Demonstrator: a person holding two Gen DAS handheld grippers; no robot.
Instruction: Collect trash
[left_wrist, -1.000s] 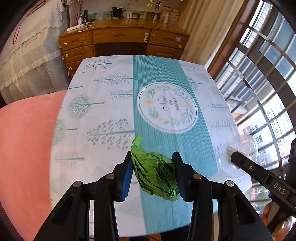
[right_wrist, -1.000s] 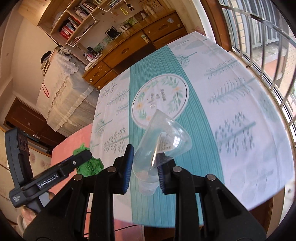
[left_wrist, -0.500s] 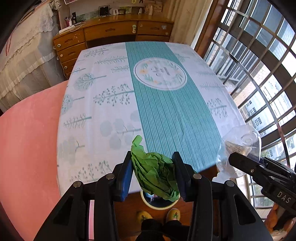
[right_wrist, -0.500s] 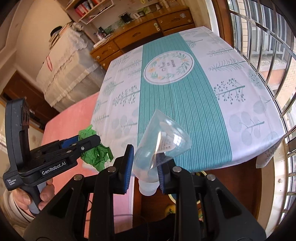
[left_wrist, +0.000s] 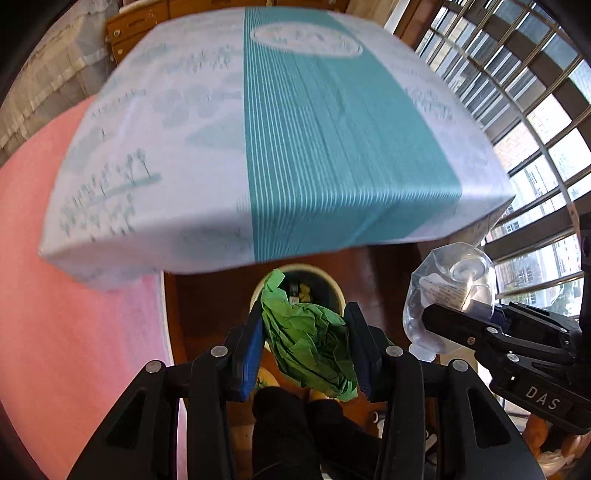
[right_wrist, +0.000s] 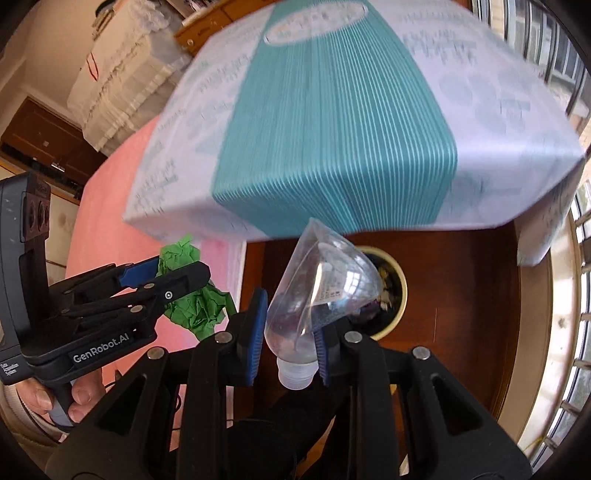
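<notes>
Below, a dark wood floor (left_wrist: 207, 295) is showing past the table's white-and-teal tablecloth (left_wrist: 332, 147), with pink bedding (left_wrist: 55, 295) lying alongside and barred windows (left_wrist: 535, 110) curving round the far side. Left gripper (left_wrist: 305, 347) is clamping a crumpled green paper ball (left_wrist: 310, 354) above a round cream-rimmed waste bin (left_wrist: 334, 286). Right gripper (right_wrist: 291, 332) is pinching a crushed clear plastic bottle (right_wrist: 317, 295), cap end nearest the camera, with that bin just beyond it. Casings are reading "DAS" and "GenRobot.AI"; the bottle's label is too small to read.
</notes>
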